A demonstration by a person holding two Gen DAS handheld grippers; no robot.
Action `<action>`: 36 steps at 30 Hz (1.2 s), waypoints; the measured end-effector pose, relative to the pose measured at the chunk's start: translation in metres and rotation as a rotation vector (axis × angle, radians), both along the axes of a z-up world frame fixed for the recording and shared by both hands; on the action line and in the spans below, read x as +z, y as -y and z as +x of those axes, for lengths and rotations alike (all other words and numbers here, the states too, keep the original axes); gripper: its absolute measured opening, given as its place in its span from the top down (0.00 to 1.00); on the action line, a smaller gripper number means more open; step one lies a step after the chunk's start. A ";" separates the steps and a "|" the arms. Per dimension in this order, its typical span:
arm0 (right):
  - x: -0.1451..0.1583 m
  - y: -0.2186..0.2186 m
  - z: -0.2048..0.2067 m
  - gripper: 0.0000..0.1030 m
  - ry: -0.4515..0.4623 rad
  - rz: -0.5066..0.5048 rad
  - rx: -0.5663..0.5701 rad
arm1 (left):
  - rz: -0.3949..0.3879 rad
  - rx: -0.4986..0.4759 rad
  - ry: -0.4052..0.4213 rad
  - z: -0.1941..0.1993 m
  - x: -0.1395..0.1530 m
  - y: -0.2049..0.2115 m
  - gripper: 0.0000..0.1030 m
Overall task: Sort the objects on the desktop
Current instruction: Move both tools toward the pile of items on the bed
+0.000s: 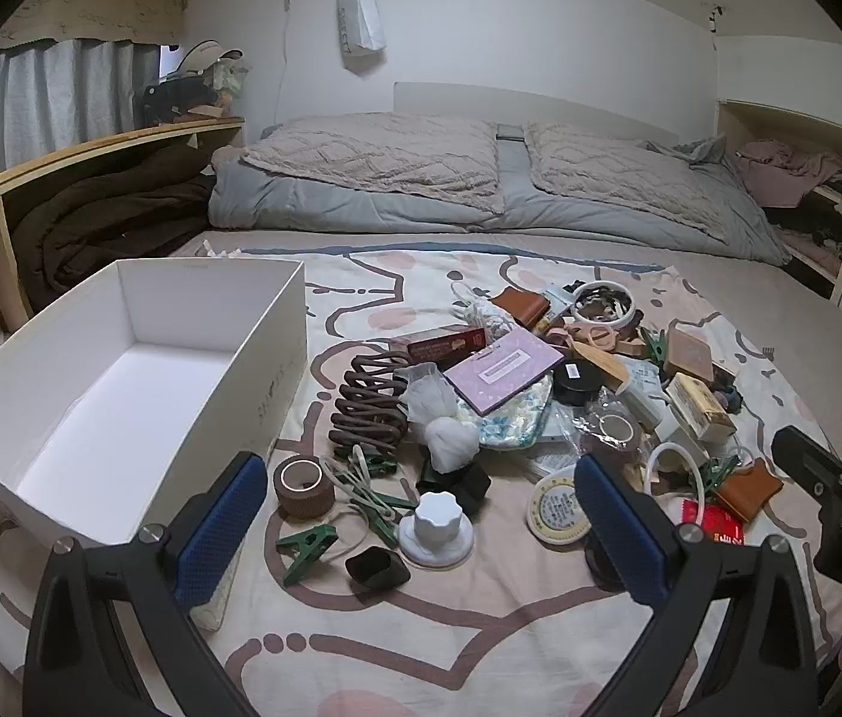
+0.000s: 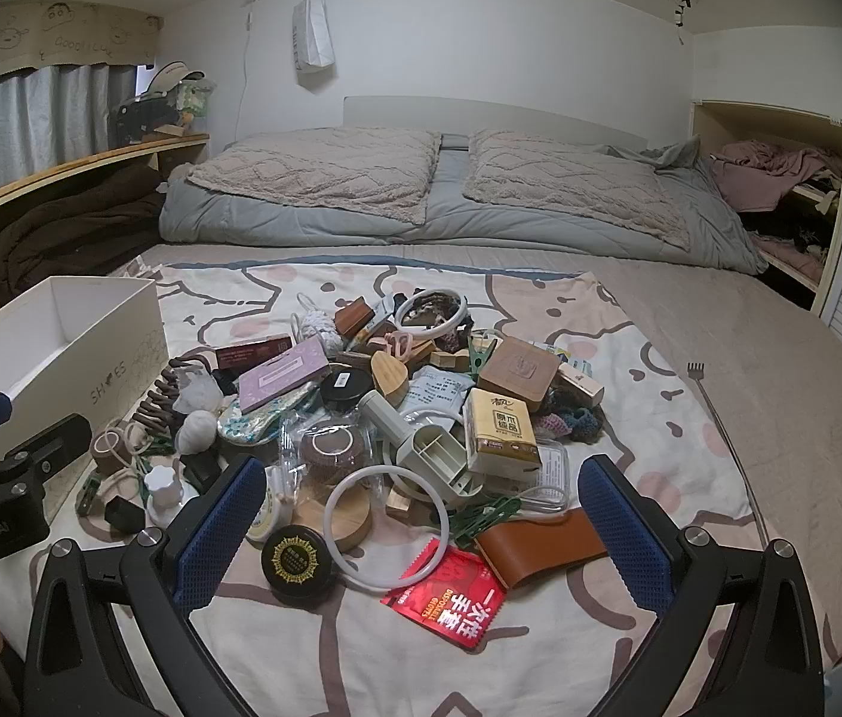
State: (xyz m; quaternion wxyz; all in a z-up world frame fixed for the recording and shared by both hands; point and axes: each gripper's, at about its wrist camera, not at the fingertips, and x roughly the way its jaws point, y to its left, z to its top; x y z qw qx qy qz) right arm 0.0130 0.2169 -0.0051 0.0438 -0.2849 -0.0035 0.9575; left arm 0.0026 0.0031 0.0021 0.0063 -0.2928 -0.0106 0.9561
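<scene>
Both tongs, the left tongs (image 1: 415, 517) and the right tongs (image 2: 415, 517), are wide open and hold nothing, ready to pick. Just past them a messy pile of small things (image 2: 397, 412) lies on the bed (image 2: 779, 394). Far left, the white box (image 1: 122, 382) waits empty for sorting

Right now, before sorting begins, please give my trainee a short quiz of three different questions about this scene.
1. True or false: the white box already holds several items.
2. Which thing lies nearest the right gripper? A) red packet B) purple booklet C) brown coil
3. Fill in: both the left gripper and the right gripper are ____.

Key: 1 false, the box looks empty; 2 A; 3 open, holding nothing.
</scene>
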 end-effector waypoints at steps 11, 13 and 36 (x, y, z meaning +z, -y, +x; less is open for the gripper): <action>-0.001 -0.004 -0.001 0.00 0.012 -0.014 0.005 | -0.002 -0.003 0.013 -0.002 -0.008 -0.004 0.00; -0.003 -0.005 -0.001 0.00 0.016 -0.017 0.001 | -0.003 -0.002 0.016 -0.004 -0.007 -0.001 0.00; -0.048 -0.050 -0.023 0.00 0.128 -0.090 -0.120 | -0.035 -0.028 0.104 -0.020 -0.038 -0.009 0.00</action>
